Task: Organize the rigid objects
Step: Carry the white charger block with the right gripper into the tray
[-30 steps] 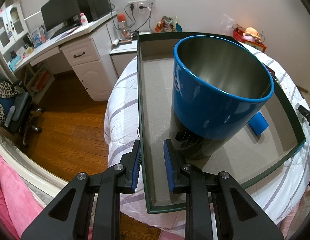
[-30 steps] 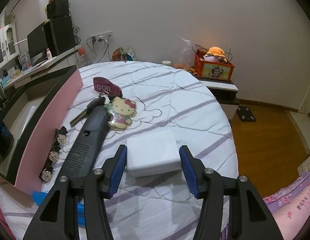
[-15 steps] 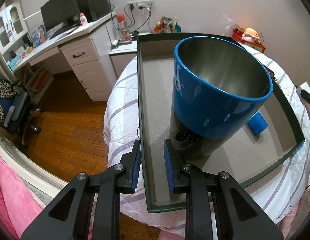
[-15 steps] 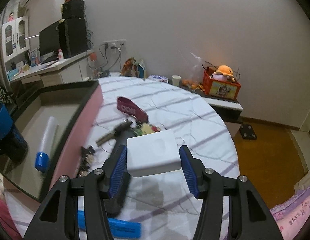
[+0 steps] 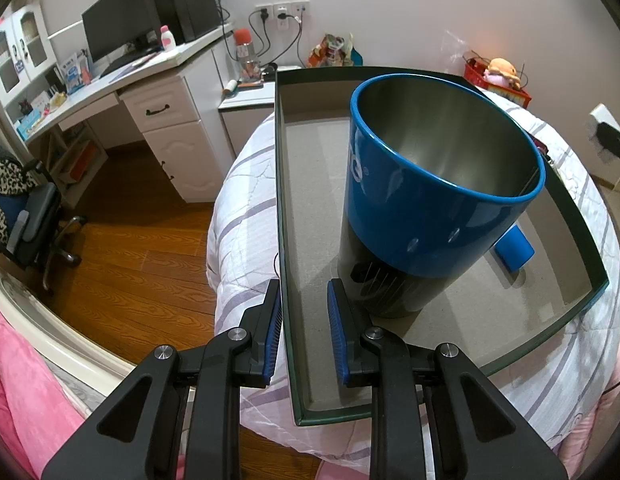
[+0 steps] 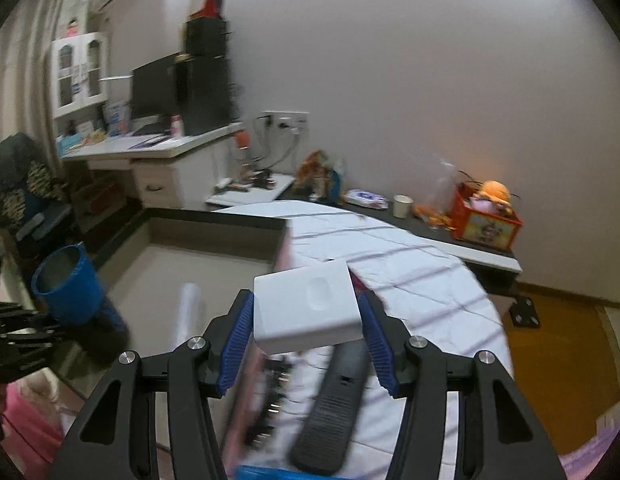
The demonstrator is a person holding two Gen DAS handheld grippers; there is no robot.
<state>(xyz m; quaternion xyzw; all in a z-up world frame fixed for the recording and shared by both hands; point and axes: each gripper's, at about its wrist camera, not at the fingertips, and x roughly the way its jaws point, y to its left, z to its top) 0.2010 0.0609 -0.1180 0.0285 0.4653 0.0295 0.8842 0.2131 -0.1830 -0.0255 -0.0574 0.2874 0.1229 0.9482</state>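
Observation:
A dark-rimmed cardboard box [image 5: 284,200] lies on the striped bed, with a tall blue cup [image 5: 438,184] standing in it beside a blue-capped white tube [image 6: 188,304]. My left gripper [image 5: 304,332] straddles the box's left wall. Its left pad lies against the outside, and its right pad stands clear inside, close to the cup's base. My right gripper [image 6: 306,320] is shut on a white square case [image 6: 306,304], held in the air above the box's pink right wall [image 6: 284,248]. Under it on the bed lie a long black object [image 6: 334,400] and a strip of metal pieces [image 6: 270,400].
A white desk [image 5: 158,80] with a monitor and an office chair [image 5: 30,216] stand left of the bed over a wood floor. A bedside shelf carries a red bin with a plush toy [image 6: 486,216]. A blue item [image 6: 270,474] lies at the bed's near edge.
My right gripper has lifted the white case off the bed and carried it left, up over the box's right wall. The left gripper, box and cup have not moved.

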